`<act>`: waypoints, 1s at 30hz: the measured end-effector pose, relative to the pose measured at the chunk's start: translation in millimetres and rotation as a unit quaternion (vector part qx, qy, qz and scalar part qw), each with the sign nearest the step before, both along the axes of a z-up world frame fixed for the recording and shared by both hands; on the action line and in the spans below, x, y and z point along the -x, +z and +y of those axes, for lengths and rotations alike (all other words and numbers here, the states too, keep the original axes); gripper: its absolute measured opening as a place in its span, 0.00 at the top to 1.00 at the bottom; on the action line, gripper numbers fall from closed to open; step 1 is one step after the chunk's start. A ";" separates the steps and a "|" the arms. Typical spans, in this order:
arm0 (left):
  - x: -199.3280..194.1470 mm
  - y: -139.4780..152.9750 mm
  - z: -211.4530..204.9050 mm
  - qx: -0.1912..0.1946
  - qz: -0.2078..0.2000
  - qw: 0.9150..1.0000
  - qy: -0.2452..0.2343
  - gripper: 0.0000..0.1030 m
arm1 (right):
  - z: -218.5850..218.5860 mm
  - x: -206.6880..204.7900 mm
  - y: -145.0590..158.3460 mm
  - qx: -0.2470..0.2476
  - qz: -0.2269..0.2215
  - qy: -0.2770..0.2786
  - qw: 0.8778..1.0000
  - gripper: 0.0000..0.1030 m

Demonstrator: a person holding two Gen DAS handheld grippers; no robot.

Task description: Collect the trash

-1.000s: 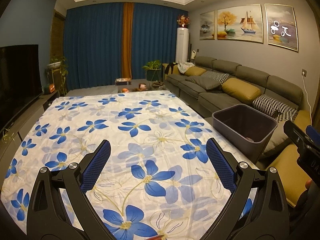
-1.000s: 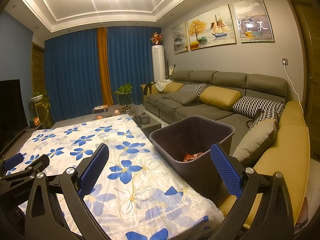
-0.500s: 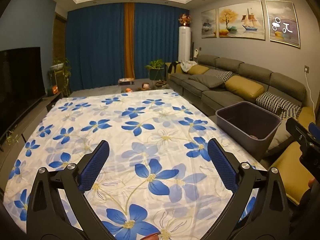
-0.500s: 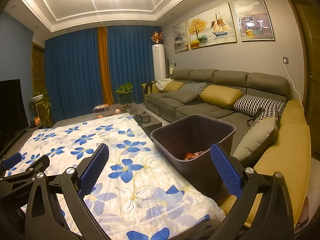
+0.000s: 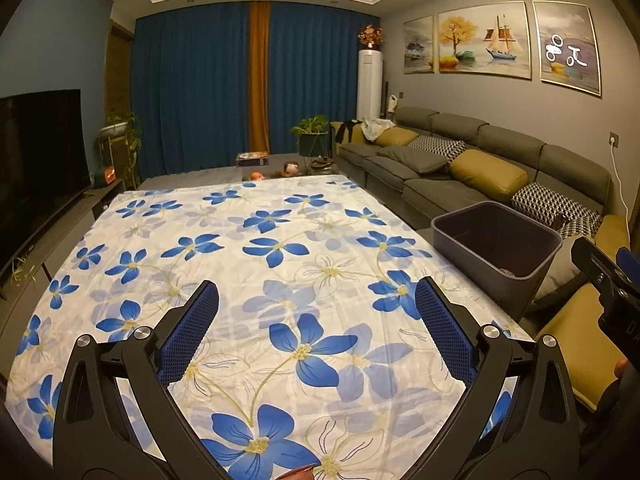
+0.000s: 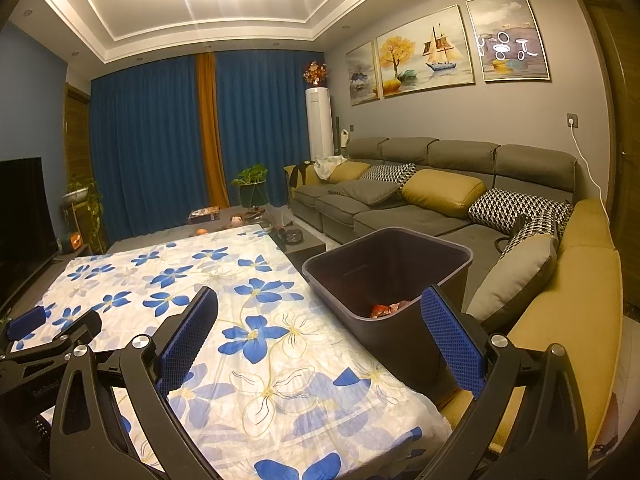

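Grippers: left gripper spread wide, nothing between its fingers, held low and level over floral-cloth counter | right gripper equally wide, empty, above counter's right edge, pointing toward dark bin | bin stands between counter and sofa | trash: red and orange scraps at bin bottom

A cloth is lying over the tabletop. A bin is standing just beside the tabletop's right edge, with trash lying in it. A sofa is running along the wall behind and to the right of the bin. A television is standing to the left.
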State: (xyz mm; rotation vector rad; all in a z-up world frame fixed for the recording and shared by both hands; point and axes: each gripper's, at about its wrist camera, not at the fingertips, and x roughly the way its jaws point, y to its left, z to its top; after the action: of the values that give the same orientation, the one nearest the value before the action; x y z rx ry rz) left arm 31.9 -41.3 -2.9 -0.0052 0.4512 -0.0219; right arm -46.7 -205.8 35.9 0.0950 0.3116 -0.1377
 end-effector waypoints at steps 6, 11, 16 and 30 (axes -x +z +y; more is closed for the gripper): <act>-0.2 0.1 0.3 0.001 0.001 1.000 0.001 0.06 | 1.2 0.3 -0.6 -0.001 0.001 0.000 1.000 0.05; -0.4 0.2 0.4 0.001 0.000 1.000 0.000 0.06 | 0.7 0.2 -0.2 0.000 0.000 0.000 1.000 0.05; 0.1 -0.2 0.3 0.000 0.000 1.000 0.000 0.06 | 0.4 0.2 0.2 0.000 0.000 0.000 1.000 0.05; 4.9 -1.1 0.7 0.002 -0.015 1.000 -0.001 0.14 | 1.1 1.3 -2.0 -0.001 0.002 0.000 1.000 0.05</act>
State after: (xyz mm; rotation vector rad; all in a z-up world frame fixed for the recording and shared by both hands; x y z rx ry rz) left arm 27.0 -40.6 -4.0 -0.0094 0.4207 -0.0246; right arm -47.9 -204.7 33.8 0.0967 0.3164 -0.1372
